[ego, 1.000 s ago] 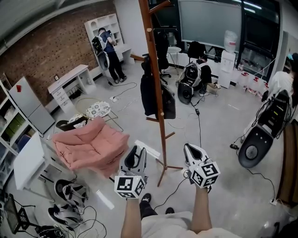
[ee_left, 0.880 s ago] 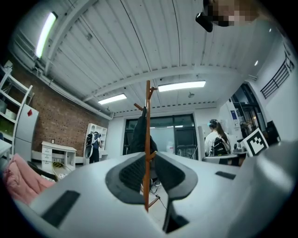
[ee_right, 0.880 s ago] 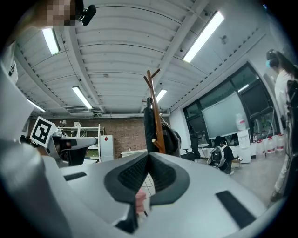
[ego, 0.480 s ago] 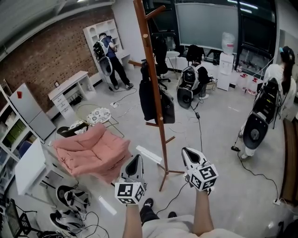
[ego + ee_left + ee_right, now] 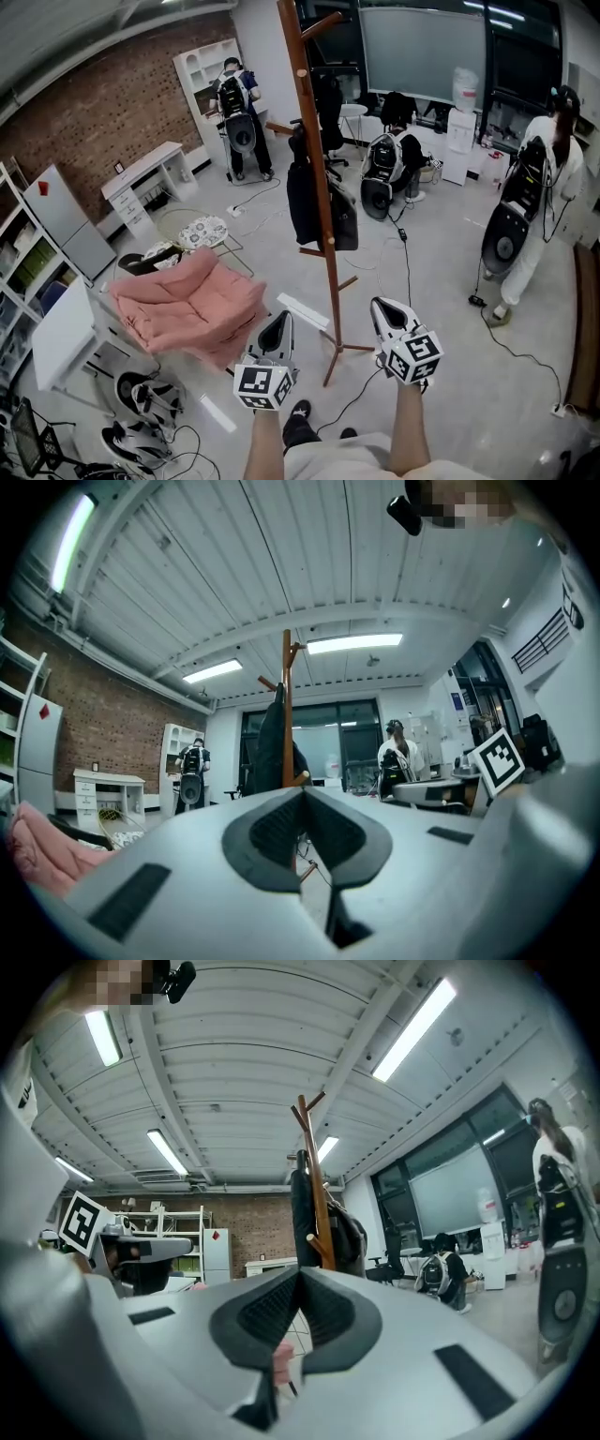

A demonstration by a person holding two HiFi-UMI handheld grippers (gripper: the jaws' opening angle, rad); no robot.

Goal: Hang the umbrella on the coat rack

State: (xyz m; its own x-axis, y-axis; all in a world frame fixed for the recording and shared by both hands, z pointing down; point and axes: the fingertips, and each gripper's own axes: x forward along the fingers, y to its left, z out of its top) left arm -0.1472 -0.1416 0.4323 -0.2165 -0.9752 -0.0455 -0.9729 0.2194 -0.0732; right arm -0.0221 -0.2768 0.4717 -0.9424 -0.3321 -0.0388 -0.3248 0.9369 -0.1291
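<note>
The wooden coat rack (image 5: 314, 187) stands on the floor just ahead of me, with a dark coat (image 5: 302, 202) and a dark bag hanging halfway up it. I cannot pick out an umbrella in any view. My left gripper (image 5: 280, 321) is held level in front of the rack's foot, its jaws shut with nothing between them. Beside it, my right gripper (image 5: 381, 306) is also level, shut and empty. The rack (image 5: 287, 714) rises straight ahead of the left gripper (image 5: 303, 792), and the same rack (image 5: 319, 1204) shows over the right gripper (image 5: 299, 1272).
A pink sofa (image 5: 187, 300) is on the left, with a white table (image 5: 61, 333) and gear on the floor nearer me. Cables trail over the floor by the rack's base. A person (image 5: 539, 178) with equipment stands at the right, and another person (image 5: 239, 112) at the back.
The left gripper's jaws have closed from partly open to shut. Both grippers stayed about where they were. The people in the background have walked to new spots.
</note>
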